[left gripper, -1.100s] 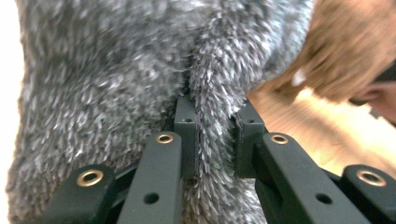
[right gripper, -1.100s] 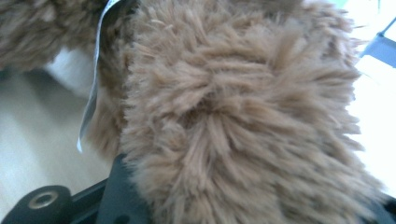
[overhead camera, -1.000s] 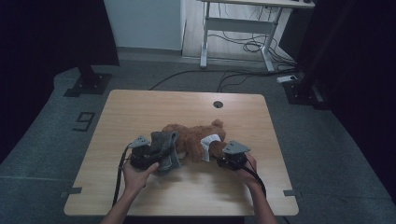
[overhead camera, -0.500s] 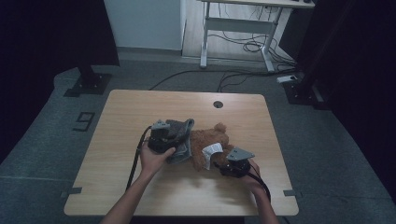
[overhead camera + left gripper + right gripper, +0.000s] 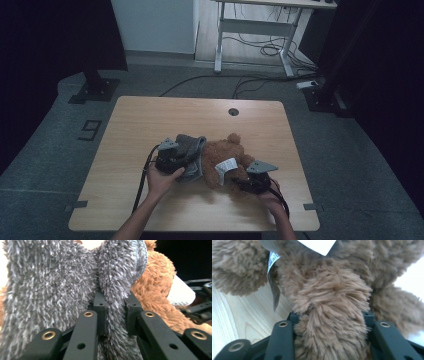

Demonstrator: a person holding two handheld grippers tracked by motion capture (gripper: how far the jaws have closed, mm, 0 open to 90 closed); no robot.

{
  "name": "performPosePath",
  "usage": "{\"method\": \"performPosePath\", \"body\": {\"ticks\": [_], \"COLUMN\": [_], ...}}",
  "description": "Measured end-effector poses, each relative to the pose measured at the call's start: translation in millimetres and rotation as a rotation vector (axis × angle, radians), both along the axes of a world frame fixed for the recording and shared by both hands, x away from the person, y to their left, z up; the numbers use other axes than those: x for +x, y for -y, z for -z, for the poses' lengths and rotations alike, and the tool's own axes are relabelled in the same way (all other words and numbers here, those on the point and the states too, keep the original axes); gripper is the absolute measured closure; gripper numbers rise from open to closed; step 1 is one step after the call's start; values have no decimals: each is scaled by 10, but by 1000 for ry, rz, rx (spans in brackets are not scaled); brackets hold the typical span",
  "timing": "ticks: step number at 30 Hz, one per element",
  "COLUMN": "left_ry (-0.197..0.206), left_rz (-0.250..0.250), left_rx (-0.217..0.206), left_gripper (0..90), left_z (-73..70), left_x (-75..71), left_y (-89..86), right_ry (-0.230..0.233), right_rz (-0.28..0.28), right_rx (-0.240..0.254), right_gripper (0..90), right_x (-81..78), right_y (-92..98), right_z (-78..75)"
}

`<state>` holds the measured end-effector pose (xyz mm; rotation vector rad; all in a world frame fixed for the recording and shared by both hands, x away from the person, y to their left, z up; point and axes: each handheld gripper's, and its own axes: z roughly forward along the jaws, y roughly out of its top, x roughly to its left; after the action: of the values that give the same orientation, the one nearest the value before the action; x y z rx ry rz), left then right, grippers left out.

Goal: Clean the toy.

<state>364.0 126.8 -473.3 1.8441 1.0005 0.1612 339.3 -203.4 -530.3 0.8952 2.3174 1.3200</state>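
Mid-frame on the worktop (image 5: 150,120), our left tongs (image 5: 115,312) pinch the grey fleece garment (image 5: 50,290), our right tongs (image 5: 332,322), just closing, clamp the teddy bear (image 5: 225,155)'s limb; hard pulling could slip either grip.

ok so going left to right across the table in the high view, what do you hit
left gripper → grey fuzzy cloth → brown teddy bear → right gripper

Table (image 5: 150,120) far half bare, open passage; teddy bear (image 5: 225,155) and grey cloth (image 5: 192,147) block near centre.
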Motion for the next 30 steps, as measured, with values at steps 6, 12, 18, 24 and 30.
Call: {"method": "performPosePath", "body": {"ticks": [6,12,18,24,30], "left_ry": [15,-3,-74,-121,-26], "left_rz": [-4,-82,-125,-157,-129], "left_rx": [22,3,10,74,32], "left_gripper": [764,759,757,754,757], "left_z": [-33,-31,181,302,-82], "left_x": [-102,-110,29,86,-39], "left_y": [-146,-474,-660,-712,-652], "right_ry": [4,6,-2,2,9], "right_rz": [-32,-44,-53,-47,-53], "right_rx": [-25,-27,-8,-13,-18], "right_gripper": [563,560,552,542,537], "right_x": [-46,-48,-33,-36,-39], "right_y": [74,106,169,175,172], "right_z": [31,57,88,88,84]}}
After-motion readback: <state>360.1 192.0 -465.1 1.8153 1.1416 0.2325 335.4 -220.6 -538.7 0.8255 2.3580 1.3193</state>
